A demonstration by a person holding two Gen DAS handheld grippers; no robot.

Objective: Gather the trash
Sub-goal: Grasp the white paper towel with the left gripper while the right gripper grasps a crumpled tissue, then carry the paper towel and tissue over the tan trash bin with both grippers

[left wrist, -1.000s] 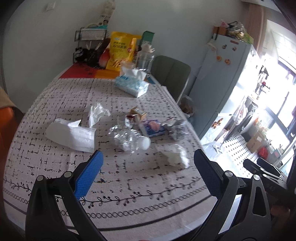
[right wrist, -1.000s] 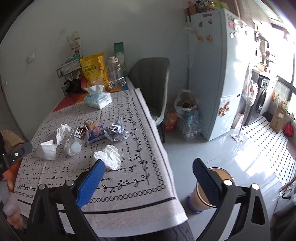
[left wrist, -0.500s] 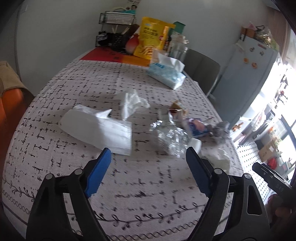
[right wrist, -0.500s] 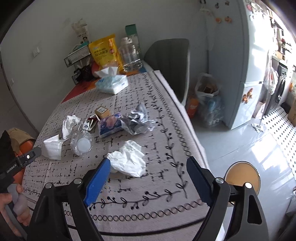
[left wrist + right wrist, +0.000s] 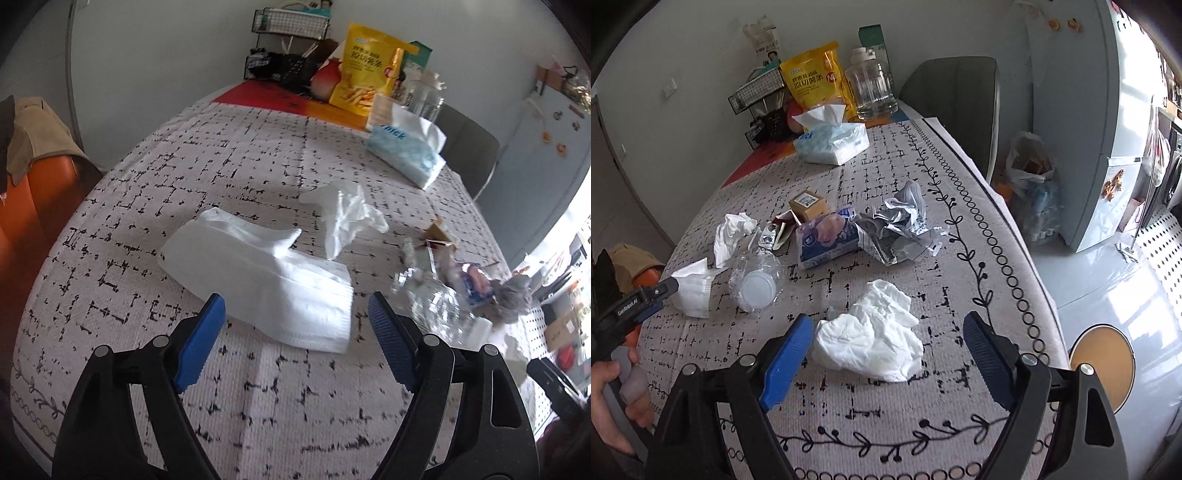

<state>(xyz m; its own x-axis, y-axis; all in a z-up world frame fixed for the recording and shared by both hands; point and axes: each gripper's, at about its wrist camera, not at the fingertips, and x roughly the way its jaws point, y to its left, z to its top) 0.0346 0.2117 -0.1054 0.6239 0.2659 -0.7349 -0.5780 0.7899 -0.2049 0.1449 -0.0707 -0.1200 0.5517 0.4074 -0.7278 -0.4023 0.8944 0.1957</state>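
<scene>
My left gripper [image 5: 297, 325] hangs over the near part of the table [image 5: 258, 406], jaws wide and empty, blue pads [image 5: 199, 343] apart. Just past its tips lies a flat folded white tissue [image 5: 266, 280], not touched by either pad. My right gripper [image 5: 888, 341] is also wide and holds nothing; a crumpled white tissue [image 5: 875, 336] sits on the cloth between and just beyond its pads, with no contact that I can see. At the left edge of the right wrist view I see my left hand [image 5: 613, 398] on the other tool's grip.

Farther along the table the rest of the trash is bunched together: a crushed clear bottle [image 5: 755, 282] with a white cap, a small twisted tissue [image 5: 733, 232] beside it, a purple-and-white wrapper [image 5: 827, 238], a crinkled silver wrapper [image 5: 905, 229] touching that one, and a small brown box [image 5: 807, 205] behind them.

Beyond the trash a soft tissue pack [image 5: 831, 142] stands with a sheet pulled up. At the far end, against the wall, are a yellow snack bag [image 5: 816, 79], a clear jar [image 5: 870, 88] and a wire rack [image 5: 757, 94]. A grey chair [image 5: 956, 99] stands at the table's right side, a fridge [image 5: 1082, 110] beyond it, and a round stool [image 5: 1104, 365] on the floor.
</scene>
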